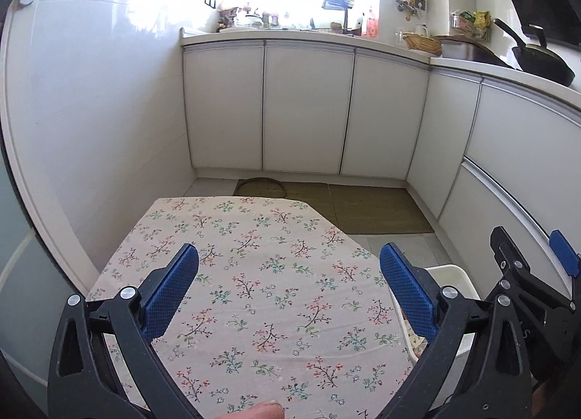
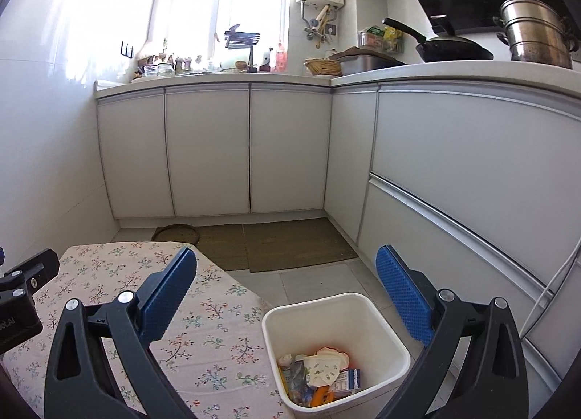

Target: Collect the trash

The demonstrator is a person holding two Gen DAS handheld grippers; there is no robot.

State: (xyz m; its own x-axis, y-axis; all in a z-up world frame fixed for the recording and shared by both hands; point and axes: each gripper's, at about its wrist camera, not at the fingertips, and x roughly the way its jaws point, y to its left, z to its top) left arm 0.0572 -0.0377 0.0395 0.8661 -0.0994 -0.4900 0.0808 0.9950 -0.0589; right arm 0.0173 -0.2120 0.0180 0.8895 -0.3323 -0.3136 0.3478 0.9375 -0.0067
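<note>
From the left wrist, the left gripper (image 1: 288, 283) hangs with fingers wide apart and empty over the floral-clothed worktop (image 1: 254, 273). From the right wrist, the right gripper (image 2: 287, 286), likewise spread and empty, hovers above the white bin (image 2: 381, 324) beside the worktop, with the trash (image 2: 319, 375) inside it.

My left gripper (image 1: 288, 288) is a black plastic frame: two curved arms with triangular cut-outs, each carrying round silver screws near the joint. Its fingers (image 1: 170, 288) are faced with deep blue pads, finely dimpled like mesh, rounded at the tips. My right gripper (image 2: 287, 292) is built just the same, black arms, silver screws, blue textured fingers (image 2: 403, 295). At the left edge of the right wrist view, beside the blue finger, there's a black block with small screws and faint white lettering I can't read.
</note>
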